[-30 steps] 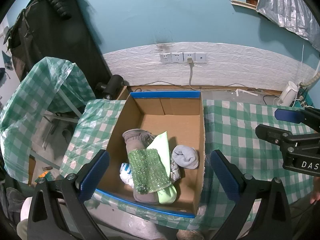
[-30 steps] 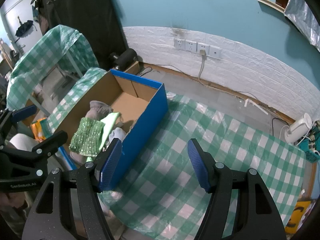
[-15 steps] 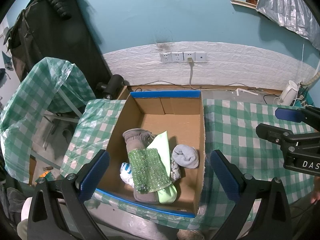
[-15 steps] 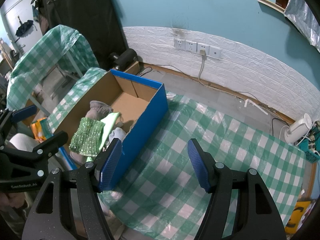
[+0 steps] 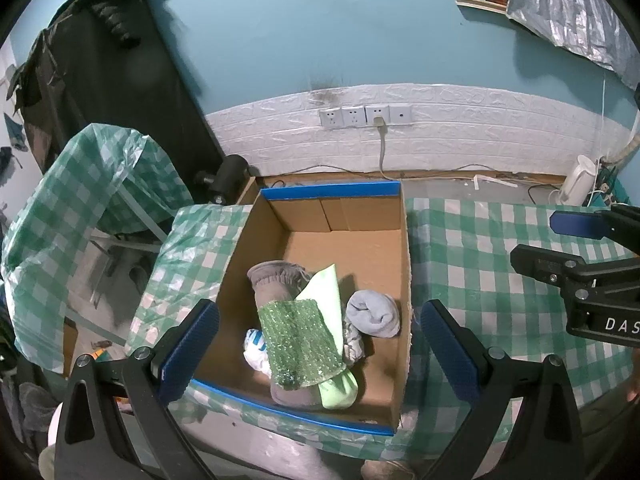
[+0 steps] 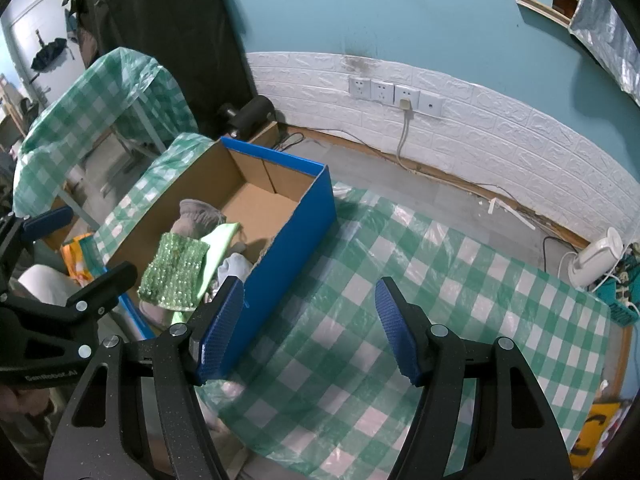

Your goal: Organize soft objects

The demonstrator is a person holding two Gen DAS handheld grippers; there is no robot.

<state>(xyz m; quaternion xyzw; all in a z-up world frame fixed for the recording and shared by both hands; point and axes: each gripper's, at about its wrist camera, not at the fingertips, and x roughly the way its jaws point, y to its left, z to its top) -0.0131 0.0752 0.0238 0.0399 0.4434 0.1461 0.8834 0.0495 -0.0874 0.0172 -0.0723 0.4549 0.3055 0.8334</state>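
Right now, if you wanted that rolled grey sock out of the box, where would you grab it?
Probably across the sock's rounded top, coming straight down: it lies exposed beside the box's right wall, so side access looks tight. The left gripper hangs open nearby.

"DAS" on the right gripper body, "GenRobot.AI" on the left gripper body

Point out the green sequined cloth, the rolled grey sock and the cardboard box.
green sequined cloth point(image 5: 300, 340), left wrist view, middle of its sequined face
rolled grey sock point(image 5: 374, 314), left wrist view, its rounded top
cardboard box point(image 6: 294, 236), right wrist view, blue outer side wall
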